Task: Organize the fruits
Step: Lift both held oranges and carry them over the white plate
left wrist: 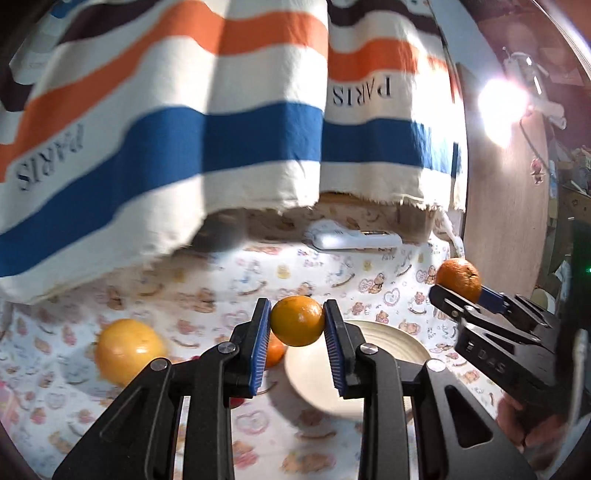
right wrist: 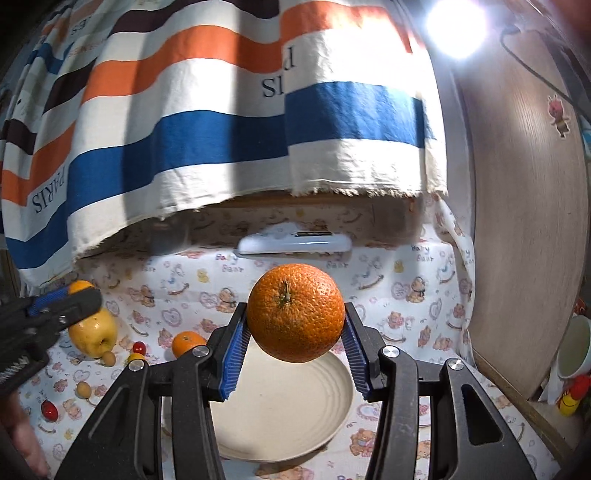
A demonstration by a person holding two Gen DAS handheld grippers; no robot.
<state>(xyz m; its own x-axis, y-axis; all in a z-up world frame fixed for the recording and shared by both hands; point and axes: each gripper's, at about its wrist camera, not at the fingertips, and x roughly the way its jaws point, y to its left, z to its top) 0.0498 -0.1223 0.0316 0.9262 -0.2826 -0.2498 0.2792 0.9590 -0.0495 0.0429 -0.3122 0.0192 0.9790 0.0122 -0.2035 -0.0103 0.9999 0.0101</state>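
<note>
My left gripper [left wrist: 297,320] is shut on a small yellow-orange fruit [left wrist: 297,320] and holds it above the table, left of the cream plate [left wrist: 388,347]. My right gripper [right wrist: 295,325] is shut on a large orange [right wrist: 295,312] and holds it over the cream plate [right wrist: 284,410]. The right gripper with its orange [left wrist: 460,278] shows at the right of the left wrist view. The left gripper [right wrist: 79,295] shows at the left of the right wrist view. A yellow apple [right wrist: 94,334], a small orange [right wrist: 186,343] and several small fruits lie on the cloth.
A striped "PARIS" cloth [right wrist: 221,122] hangs over the back. A white device [right wrist: 295,243] lies beneath it. A wooden panel [right wrist: 524,221] stands at the right, with a mug [right wrist: 574,347] beside it. A bright lamp [right wrist: 456,16] glares at the top right.
</note>
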